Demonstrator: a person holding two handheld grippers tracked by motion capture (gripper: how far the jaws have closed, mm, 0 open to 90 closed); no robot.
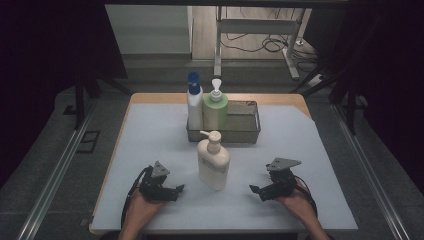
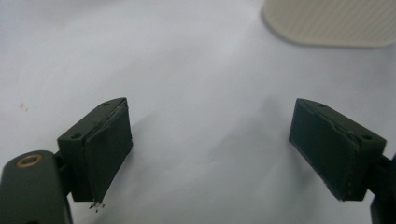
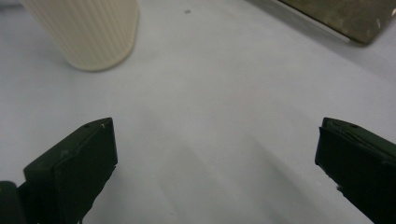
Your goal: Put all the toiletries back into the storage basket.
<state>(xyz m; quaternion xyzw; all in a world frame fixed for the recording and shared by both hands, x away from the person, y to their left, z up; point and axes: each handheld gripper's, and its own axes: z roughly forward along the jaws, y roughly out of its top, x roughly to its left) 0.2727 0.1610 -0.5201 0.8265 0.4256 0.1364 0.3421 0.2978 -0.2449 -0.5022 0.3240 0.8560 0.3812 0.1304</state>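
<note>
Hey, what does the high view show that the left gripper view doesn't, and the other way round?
High view alone: the blue-capped bottle and green pump bottle standing in the wire basket, plus the right gripper. Left gripper view alone: a close look along the left gripper, its jaws wide apart with nothing between them. Both: the cream pump bottle on the pale table cover.

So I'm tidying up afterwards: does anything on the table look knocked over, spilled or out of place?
Only the cream pump bottle: it stands on the table outside the metal basket that holds the other two bottles. Nothing is spilled or tipped.
</note>
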